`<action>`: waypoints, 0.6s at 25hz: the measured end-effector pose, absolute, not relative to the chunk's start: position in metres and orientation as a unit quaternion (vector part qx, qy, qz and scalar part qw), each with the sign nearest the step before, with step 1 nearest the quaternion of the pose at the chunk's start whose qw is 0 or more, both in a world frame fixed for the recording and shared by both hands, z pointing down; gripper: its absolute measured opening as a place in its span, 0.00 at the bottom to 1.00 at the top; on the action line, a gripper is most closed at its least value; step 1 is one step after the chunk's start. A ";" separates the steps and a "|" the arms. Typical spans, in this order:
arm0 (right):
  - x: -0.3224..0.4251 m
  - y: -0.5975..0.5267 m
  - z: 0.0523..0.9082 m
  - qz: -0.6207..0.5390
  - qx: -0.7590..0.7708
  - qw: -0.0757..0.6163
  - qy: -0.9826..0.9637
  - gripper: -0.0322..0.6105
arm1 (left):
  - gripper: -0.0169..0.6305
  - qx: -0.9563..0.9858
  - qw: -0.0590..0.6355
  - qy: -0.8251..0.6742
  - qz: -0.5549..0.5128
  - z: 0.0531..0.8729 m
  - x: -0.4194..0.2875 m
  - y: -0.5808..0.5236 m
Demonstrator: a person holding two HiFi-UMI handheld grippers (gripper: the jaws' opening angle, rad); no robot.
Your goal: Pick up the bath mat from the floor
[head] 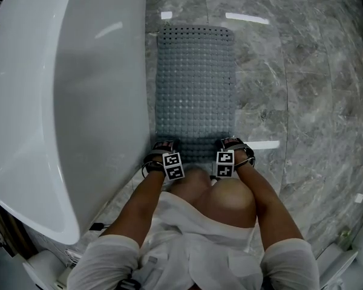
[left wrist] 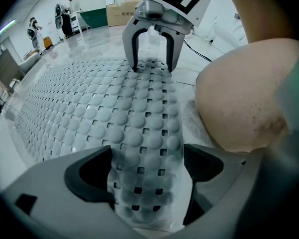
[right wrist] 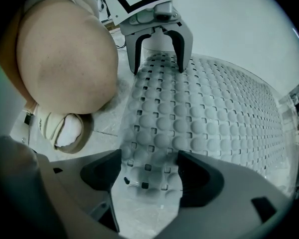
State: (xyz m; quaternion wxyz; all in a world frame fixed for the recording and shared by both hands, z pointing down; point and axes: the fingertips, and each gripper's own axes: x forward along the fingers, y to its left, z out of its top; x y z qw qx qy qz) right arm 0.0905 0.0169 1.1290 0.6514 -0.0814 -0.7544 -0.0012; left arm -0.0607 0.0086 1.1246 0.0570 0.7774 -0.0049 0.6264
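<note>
Bath mat (head: 195,89): grey, studded, flat on the marble floor (head: 302,101) at the centre of the head view, just beside the white bathtub (head: 60,101) at frame left
Long axis: runs up the frame, away from the person, parallel to the tub wall
Near short edge: lower centre, directly under both hand-held grippers, 1 at each corner, neither nearer
Left hand-held gripper (left wrist: 148,166): points steeply down, jaws apart and straddling the edge at its left corner, pads not pressing
Right hand-held gripper (right wrist: 149,171): jaws spread wide, the mat's right corner between them, unclamped
Likely next: close both on the edge, then lift
Bathtub contents: nothing seen in the visible part
Knees (head: 227,192): just behind the edge
</note>
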 end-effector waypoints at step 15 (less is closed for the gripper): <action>0.087 0.002 1.123 0.048 -0.080 0.650 -0.754 0.45 | 0.37 0.763 0.091 -0.020 0.639 1.121 -0.063 -0.018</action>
